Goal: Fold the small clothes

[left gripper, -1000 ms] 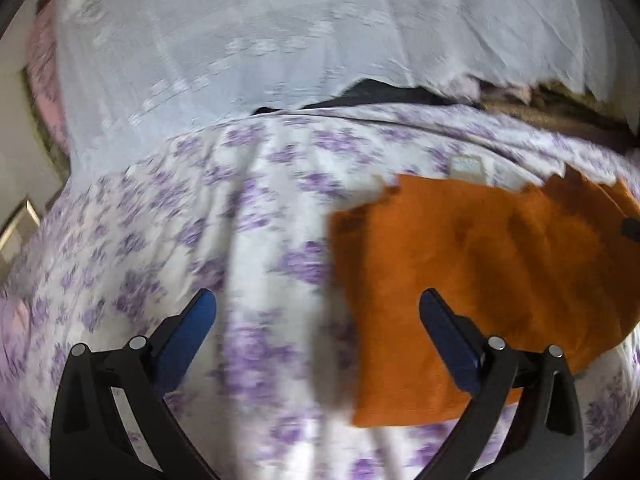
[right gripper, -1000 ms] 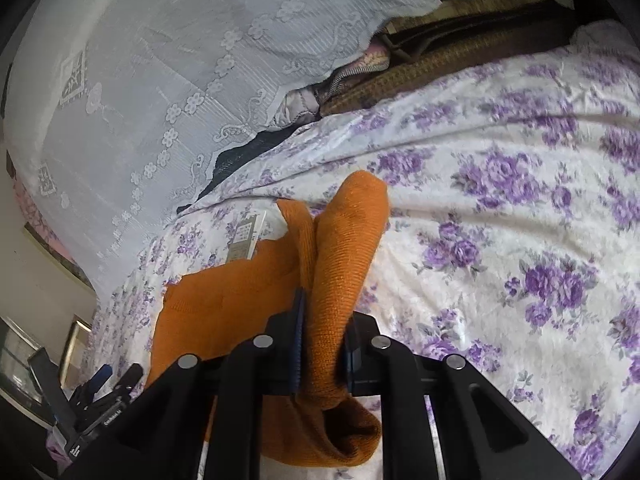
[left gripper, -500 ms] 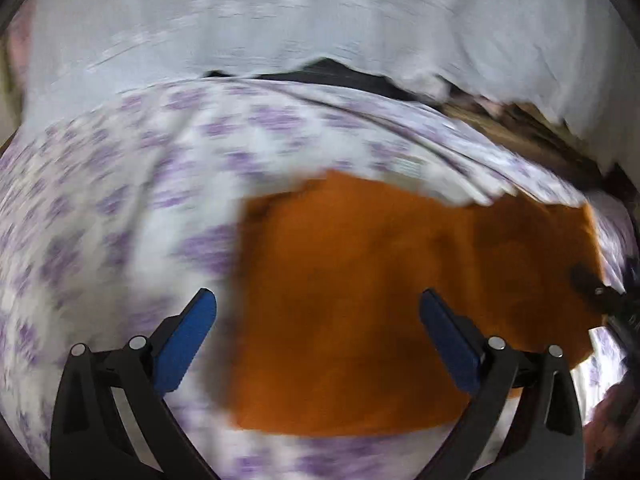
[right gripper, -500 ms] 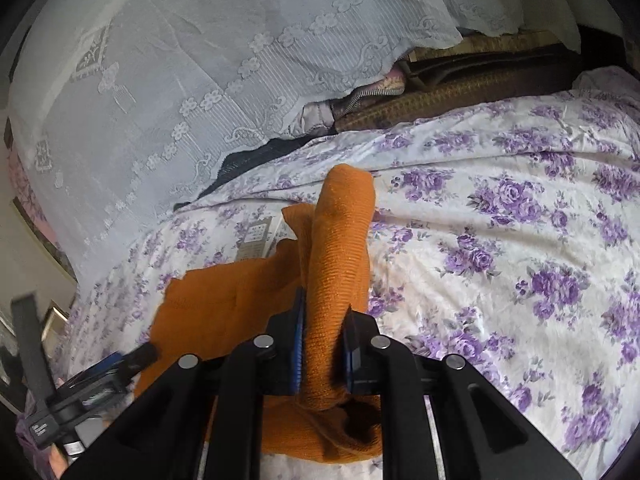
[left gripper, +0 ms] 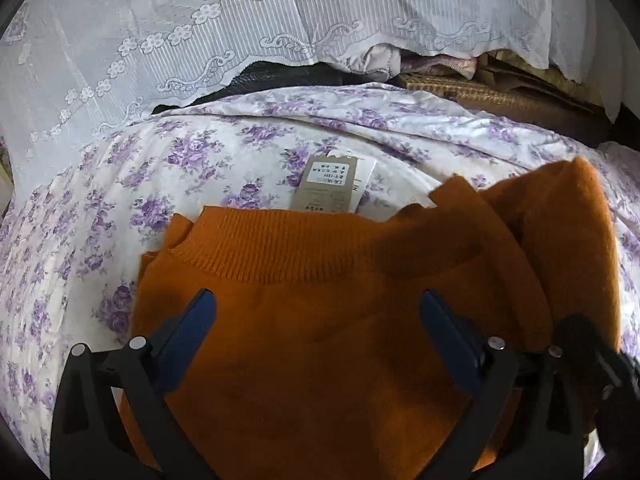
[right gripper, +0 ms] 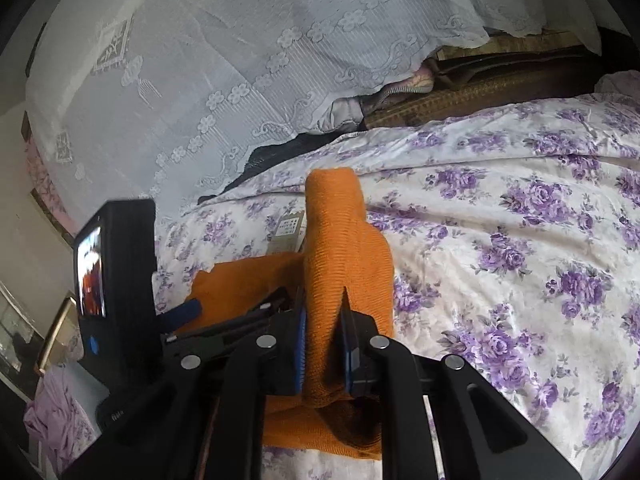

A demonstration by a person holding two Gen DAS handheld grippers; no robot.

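Note:
An orange knit sweater lies on the floral bed sheet, its ribbed collar toward the far side with a paper tag sticking out. My left gripper is open, its blue fingers spread above the sweater's body just below the collar. My right gripper is shut on a raised fold of the sweater, which stands up between its jaws. That lifted fold shows at the right of the left wrist view. The left gripper's body shows at the left of the right wrist view.
A white lace cloth hangs over stacked bedding at the far side. Brown woven mats and folded fabrics sit under it at the far right. The purple-flowered sheet stretches out to the right.
My left gripper has swung right and come over the sweater, beside the right gripper. The right gripper still holds the raised fold and has shifted little.

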